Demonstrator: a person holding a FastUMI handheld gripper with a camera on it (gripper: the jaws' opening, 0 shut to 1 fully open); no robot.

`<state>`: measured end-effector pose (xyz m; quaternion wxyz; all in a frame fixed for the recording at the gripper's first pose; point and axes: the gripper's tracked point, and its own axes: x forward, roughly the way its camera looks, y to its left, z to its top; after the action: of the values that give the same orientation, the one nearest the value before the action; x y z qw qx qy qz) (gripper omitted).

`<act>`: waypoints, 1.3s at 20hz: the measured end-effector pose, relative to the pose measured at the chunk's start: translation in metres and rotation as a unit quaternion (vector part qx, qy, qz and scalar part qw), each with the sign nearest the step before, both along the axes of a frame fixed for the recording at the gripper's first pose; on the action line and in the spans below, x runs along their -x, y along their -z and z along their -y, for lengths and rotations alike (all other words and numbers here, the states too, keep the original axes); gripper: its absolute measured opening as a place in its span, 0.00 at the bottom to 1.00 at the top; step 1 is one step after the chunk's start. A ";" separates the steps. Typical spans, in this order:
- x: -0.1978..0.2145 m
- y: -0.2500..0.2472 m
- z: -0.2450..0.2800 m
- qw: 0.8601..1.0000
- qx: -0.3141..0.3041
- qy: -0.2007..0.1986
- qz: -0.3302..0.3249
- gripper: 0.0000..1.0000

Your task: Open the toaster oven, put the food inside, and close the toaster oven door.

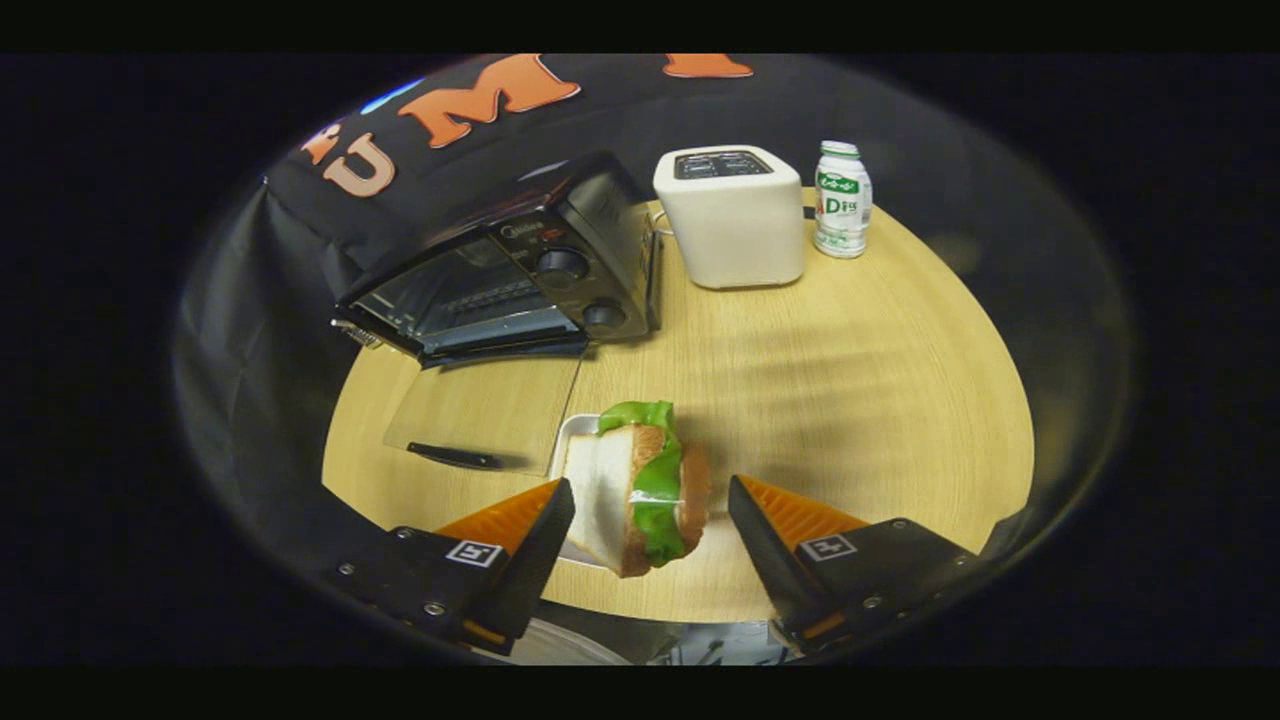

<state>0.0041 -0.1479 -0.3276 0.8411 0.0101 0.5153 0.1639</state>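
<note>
Sandwich (645, 490) on tray (572, 432), standing on edge between spread fingers (540, 525), untouched; long axis points ahead toward open toaster oven (500, 270) beyond-left.

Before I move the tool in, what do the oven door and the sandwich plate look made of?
Oven door: clear glass, seemingly; wood grain shows through it. Plate: white, glossy, plastic or ceramic, cannot tell. The open tool straddles the sandwich.

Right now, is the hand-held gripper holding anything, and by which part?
Nothing held. The hand-held gripper is open, its fingers either side of the sandwich on the white tray, with visible gaps.
</note>
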 end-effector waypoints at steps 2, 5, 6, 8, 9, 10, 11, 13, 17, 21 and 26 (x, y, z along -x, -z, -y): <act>0.005 0.008 -0.001 0.999 0.002 -0.022 -0.030 0.79; 0.005 0.007 -0.004 0.998 -0.006 -0.035 -0.046 0.60; 0.006 0.004 -0.004 0.998 -0.013 -0.036 -0.050 0.57; 0.007 -0.006 -0.012 0.997 -0.039 -0.031 -0.056 0.46; 0.004 -0.010 -0.015 0.997 -0.044 -0.030 -0.051 0.38; 0.003 -0.012 -0.012 0.998 -0.035 -0.032 -0.044 0.35; 0.003 -0.015 -0.011 0.998 -0.026 -0.038 -0.038 0.32; 0.004 -0.021 -0.012 0.998 -0.012 -0.051 -0.027 0.30; 0.007 -0.036 -0.009 0.998 0.011 -0.062 -0.006 0.29; -0.005 -0.064 -0.013 0.999 0.001 -0.024 0.036 0.29; -0.012 -0.105 -0.030 0.995 -0.029 0.005 0.090 0.29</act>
<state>0.0160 -0.1176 -0.2231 0.8844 0.0224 0.4321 0.1751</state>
